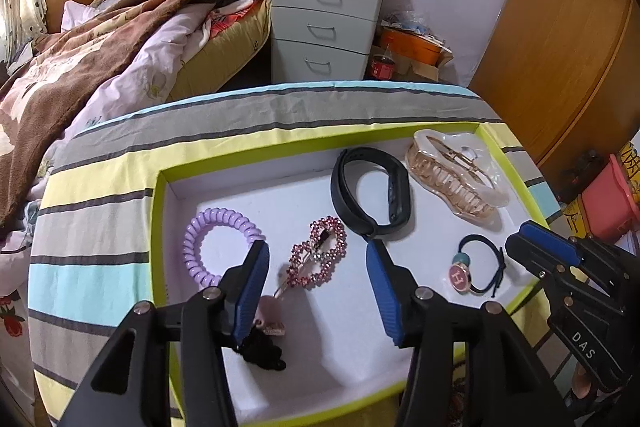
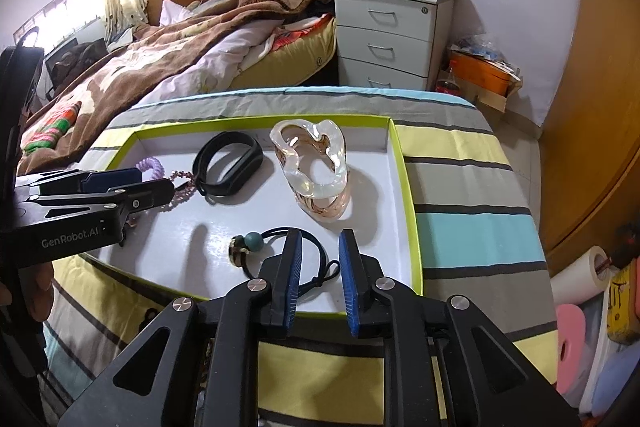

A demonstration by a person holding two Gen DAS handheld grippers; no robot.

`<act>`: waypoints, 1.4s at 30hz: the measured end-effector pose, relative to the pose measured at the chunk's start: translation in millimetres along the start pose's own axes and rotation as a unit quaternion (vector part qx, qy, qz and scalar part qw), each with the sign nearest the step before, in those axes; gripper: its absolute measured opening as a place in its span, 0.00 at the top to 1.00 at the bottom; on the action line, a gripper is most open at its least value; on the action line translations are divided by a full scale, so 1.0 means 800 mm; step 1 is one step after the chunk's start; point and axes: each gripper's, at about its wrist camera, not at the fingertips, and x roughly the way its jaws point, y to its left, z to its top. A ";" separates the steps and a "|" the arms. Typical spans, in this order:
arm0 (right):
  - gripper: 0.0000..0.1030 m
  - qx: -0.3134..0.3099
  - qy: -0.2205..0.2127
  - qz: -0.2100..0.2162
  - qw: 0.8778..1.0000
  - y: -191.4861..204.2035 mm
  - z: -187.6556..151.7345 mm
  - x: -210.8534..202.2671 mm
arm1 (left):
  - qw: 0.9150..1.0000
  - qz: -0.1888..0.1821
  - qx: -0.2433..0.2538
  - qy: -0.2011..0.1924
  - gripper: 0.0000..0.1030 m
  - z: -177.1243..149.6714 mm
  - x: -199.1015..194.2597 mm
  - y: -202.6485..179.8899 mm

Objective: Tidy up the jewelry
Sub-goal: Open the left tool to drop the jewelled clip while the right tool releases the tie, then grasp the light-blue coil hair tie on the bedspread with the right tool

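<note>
We've got the hair tie (image 2: 280, 255) lying lower centre of the frame in the tray (image 2: 410, 211), light & floppy w/ a hard bead, so we'd pinch its cord; right gripper (image 2: 320, 247) fingers narrowly parted, empty, left gripper (image 1: 316, 255) half-wide, empty.

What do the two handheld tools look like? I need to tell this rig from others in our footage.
Both are matte black, with angular linkage arms joined by round silver pivot bolts and flat fingers faced with ribbed blue pads. The left tool bears white "GenRobot.AI" lettering on its side; the right tool shows white "DAS" lettering. No cables or sleeves are visible.
</note>
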 end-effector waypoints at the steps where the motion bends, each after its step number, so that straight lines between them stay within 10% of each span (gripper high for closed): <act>1: 0.81 0.000 -0.003 0.001 1.000 0.001 -0.001 -0.004 | 1.000 0.000 0.001 -0.002 0.48 0.000 -0.002 0.000; 30: 0.79 0.009 -0.035 0.034 0.999 0.010 -0.067 -0.094 | 0.997 -0.010 -0.017 -0.075 0.42 -0.088 -0.135 -0.005; 34: 0.59 -0.002 -0.019 0.036 0.999 0.016 -0.083 -0.087 | 0.997 -0.015 -0.024 -0.071 0.41 -0.107 -0.139 -0.001; 42: 0.58 -0.017 0.016 0.033 0.999 0.030 -0.103 -0.065 | 0.996 -0.025 -0.045 -0.067 0.41 -0.139 -0.143 0.014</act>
